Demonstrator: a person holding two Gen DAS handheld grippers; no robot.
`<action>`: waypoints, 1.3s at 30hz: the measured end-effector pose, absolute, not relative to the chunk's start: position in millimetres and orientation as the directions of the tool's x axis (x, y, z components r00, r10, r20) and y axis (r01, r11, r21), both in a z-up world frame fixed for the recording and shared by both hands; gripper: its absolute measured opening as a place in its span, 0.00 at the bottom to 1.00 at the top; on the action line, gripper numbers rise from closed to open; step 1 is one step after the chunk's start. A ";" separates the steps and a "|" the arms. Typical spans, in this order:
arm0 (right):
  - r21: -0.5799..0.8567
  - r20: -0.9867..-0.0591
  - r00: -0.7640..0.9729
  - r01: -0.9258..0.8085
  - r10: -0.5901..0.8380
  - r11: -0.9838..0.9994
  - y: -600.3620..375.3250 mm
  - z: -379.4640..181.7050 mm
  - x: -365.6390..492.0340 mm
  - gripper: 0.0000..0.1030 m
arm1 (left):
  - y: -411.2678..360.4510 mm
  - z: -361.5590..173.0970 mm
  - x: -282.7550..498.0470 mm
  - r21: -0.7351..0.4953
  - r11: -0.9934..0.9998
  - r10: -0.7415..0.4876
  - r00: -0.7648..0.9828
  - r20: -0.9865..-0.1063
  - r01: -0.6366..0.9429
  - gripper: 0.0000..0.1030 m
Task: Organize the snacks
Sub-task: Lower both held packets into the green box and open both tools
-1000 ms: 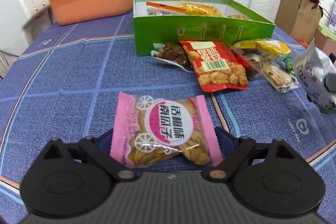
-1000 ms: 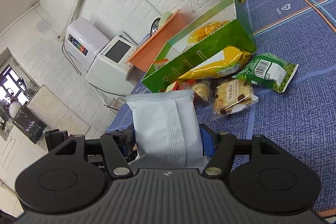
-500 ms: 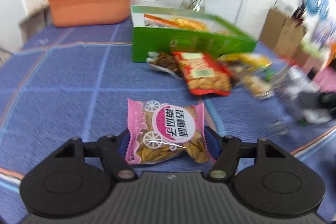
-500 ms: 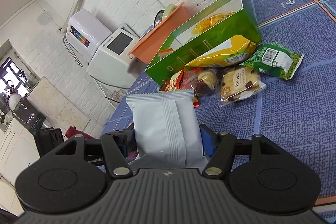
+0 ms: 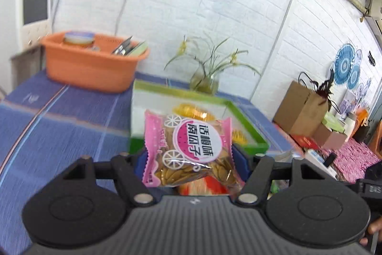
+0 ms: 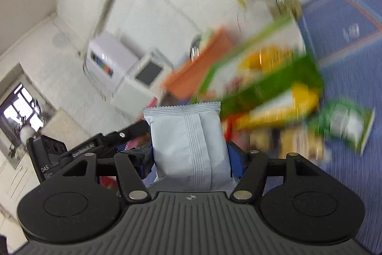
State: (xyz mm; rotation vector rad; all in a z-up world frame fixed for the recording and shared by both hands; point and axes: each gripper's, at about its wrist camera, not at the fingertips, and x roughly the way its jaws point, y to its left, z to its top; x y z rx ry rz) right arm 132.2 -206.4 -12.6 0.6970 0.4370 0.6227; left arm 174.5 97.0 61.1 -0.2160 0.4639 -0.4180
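Note:
My left gripper [image 5: 189,158] is shut on a pink seed packet [image 5: 188,147] and holds it in the air in front of the green snack box [image 5: 248,129], which has yellow packets inside. My right gripper [image 6: 189,154] is shut on a pale grey-blue pouch [image 6: 188,147], held upright. In the blurred right wrist view the green snack box [image 6: 269,78] lies beyond the pouch, with a yellow packet [image 6: 293,99] and a green packet [image 6: 346,126] on the blue cloth beside it. The other hand-held gripper [image 6: 71,152] shows at the left of that view.
An orange basin [image 5: 90,63] with utensils stands at the back left, by a white machine [image 5: 26,13]. A vase of flowers [image 5: 207,78] sits behind the box. A brown paper bag [image 5: 303,109] and boxes stand at the right. A red packet [image 5: 205,185] lies below the left gripper.
My left gripper closed on the pink packet and lifted it off the cloth toward the green box. My right gripper with the pouch rose a little and swung, blurring its view.

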 end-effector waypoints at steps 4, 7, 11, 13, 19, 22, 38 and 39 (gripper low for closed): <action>0.618 -0.102 0.849 -0.354 0.518 0.702 -219.3 5.4 159.6 0.99 | 64.4 66.6 232.0 -0.270 0.907 -0.409 0.830 -0.380 0.323 0.65; 0.575 -0.169 0.874 -0.288 0.455 0.766 -221.9 5.0 190.7 0.99 | 50.4 54.1 272.7 -0.277 0.922 -0.367 0.838 -0.404 0.270 0.65; 0.539 -0.277 0.859 -0.233 0.432 0.809 -223.5 -0.7 227.7 0.99 | 40.8 37.4 302.1 -0.225 0.946 -0.314 0.835 -0.452 0.233 0.65; 0.486 -0.301 0.861 -0.231 0.411 0.842 -217.6 -0.6 241.8 0.99 | 39.7 30.7 309.9 -0.171 0.953 -0.303 0.833 -0.463 0.251 0.68; 0.373 -0.367 0.860 -0.212 0.353 0.903 -192.3 -6.1 280.0 1.00 | 50.8 19.0 326.9 -0.159 0.961 -0.278 0.813 -0.511 0.228 0.87; 0.398 -0.396 0.851 -0.179 0.344 0.900 -194.6 -7.5 280.9 1.00 | 65.6 24.0 325.1 -0.203 0.958 -0.281 0.818 -0.502 0.204 0.90; 0.475 -0.351 0.851 -0.199 0.392 0.857 -262.5 -8.4 174.7 1.00 | 76.0 50.9 275.8 -0.111 0.961 -0.276 0.843 -0.462 0.255 0.92; 0.461 -0.384 0.833 -0.202 0.400 0.864 -263.6 -14.5 168.4 1.00 | 77.5 47.6 268.4 -0.100 0.957 -0.288 0.833 -0.473 0.273 0.92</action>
